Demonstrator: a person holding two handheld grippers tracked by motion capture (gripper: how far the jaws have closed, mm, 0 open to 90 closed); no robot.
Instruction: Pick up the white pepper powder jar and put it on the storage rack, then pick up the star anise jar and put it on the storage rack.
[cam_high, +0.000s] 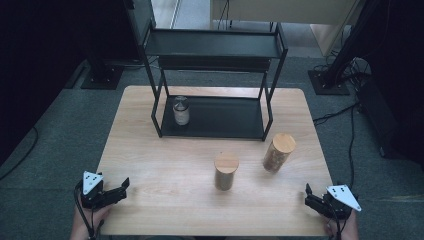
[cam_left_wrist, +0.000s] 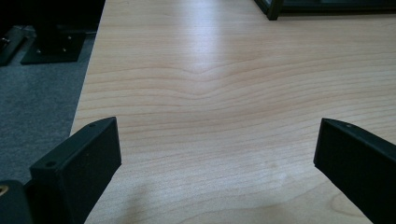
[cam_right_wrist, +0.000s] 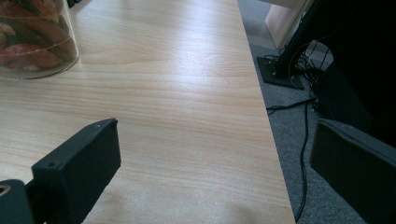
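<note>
The left hand-held gripper (cam_high: 124, 186) at 8 o'clock and the right hand-held gripper (cam_high: 309, 194) at 4 o'clock are held with jaws apart; 2 wooden-lidded jars (cam_high: 226, 171) are seen mid-table (cam_high: 165, 165).

A pale wooden table (cam_high: 165, 165) takes up the middle of the high view. At its far edge stands a black metal rack (cam_high: 215, 45) with two shelves. A small glass jar with a metal lid (cam_high: 181, 111) sits upright on the left of the lower shelf. Grey carpet (cam_high: 50, 145) lies all around. Black stand bases rest on it at the upper left (cam_high: 101, 76) and the upper right (cam_high: 327, 82), and black cables (cam_high: 335, 116) trail at the right of the frame.
</note>
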